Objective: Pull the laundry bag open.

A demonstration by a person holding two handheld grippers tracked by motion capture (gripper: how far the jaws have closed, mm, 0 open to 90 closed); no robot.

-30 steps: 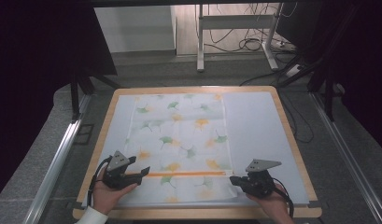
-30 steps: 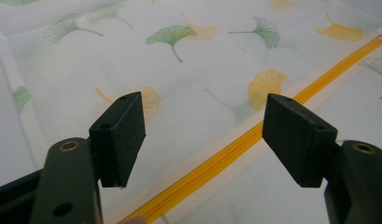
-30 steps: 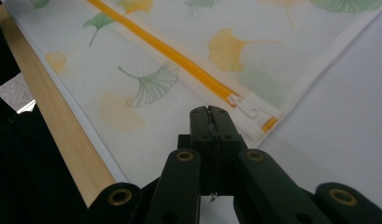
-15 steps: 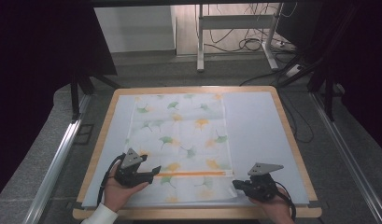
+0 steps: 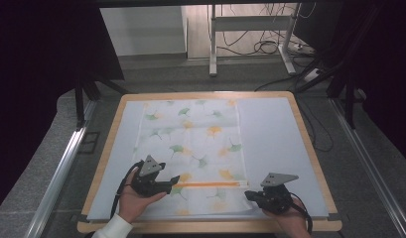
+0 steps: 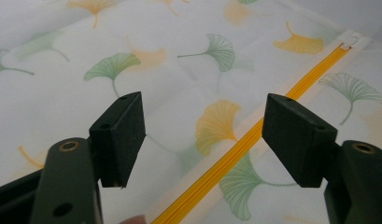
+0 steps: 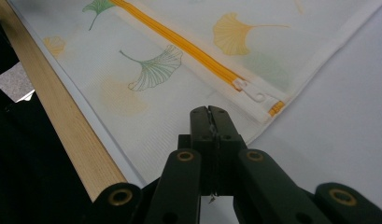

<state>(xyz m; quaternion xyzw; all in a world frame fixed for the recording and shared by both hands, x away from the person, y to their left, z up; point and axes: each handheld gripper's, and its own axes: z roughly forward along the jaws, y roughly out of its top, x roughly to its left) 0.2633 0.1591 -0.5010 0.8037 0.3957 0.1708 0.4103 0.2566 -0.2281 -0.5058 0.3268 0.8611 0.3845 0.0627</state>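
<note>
The surface (image 5: 309,144) has a wooden rim and a pale blue-grey mat. Beyond its far edge, a white metal stand (image 5: 250,29) rests on the floor, with black cables (image 5: 270,47) coiled near its legs. A metal rail (image 5: 59,173) runs along the left side.

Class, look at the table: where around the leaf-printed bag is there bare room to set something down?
The widest free patch is the pale mat right of the white leaf-printed mesh bag with the orange zip. A narrower strip lies on its left. The near edge is crowded by the left gripper and right gripper.
</note>
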